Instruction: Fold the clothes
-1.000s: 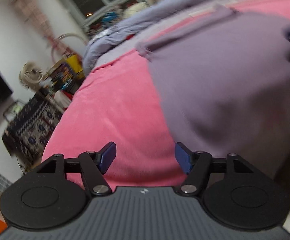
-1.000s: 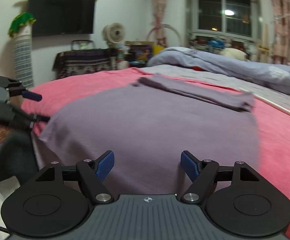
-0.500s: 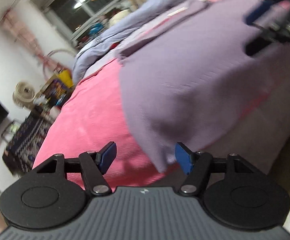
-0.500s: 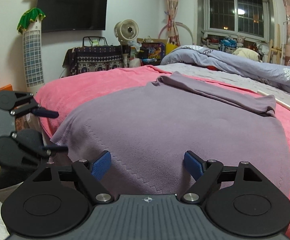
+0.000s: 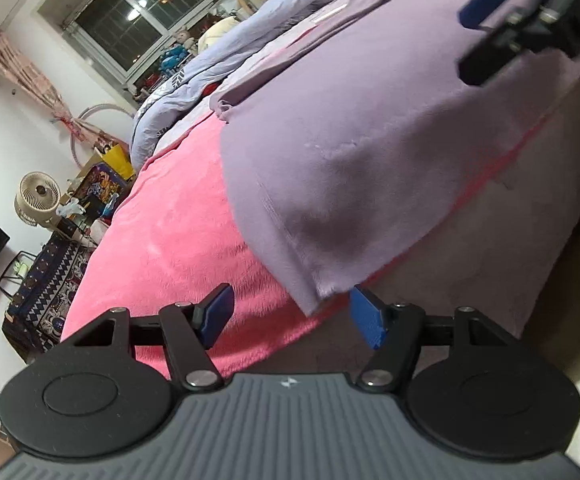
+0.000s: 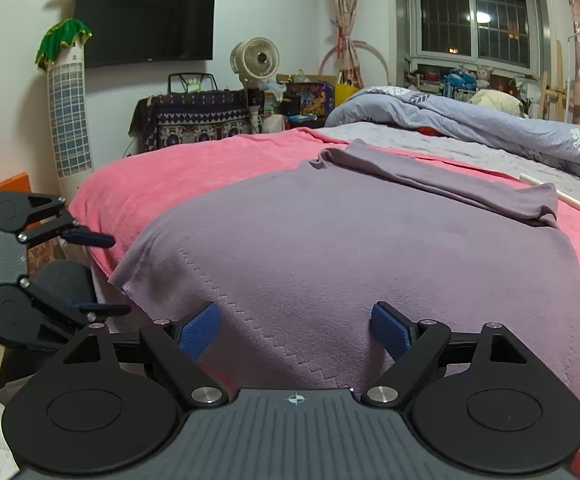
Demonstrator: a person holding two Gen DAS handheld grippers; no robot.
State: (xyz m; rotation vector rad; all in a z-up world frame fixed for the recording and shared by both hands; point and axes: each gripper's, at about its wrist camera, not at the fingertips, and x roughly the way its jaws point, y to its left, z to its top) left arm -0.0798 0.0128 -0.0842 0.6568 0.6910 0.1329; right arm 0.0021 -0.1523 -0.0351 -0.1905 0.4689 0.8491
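A purple garment (image 6: 350, 240) lies spread on the pink blanket (image 6: 178, 176), its hem hanging over the bed's near edge and a sleeve folded across its far part. My left gripper (image 5: 292, 314) is open at the garment's lower left corner (image 5: 314, 284), which hangs just ahead of the blue pads and is not gripped. My right gripper (image 6: 296, 328) is open over the near hem, nothing between its fingers. The left gripper (image 6: 102, 276) shows at the left edge of the right wrist view, and the right gripper (image 5: 490, 28) at the top right of the left wrist view.
A grey-blue duvet (image 6: 470, 128) is bunched at the far side of the bed. Beyond the bed stand a fan (image 6: 255, 58), a patterned-cloth table (image 6: 194, 120), a tower heater (image 6: 68, 120) and a wall TV (image 6: 146, 20). A white rod (image 6: 570, 202) lies at the right.
Both grippers have dropped toward the bed's near edge. The left one swung so the garment's hanging corner now sits just ahead of its open fingers. Both stay open.
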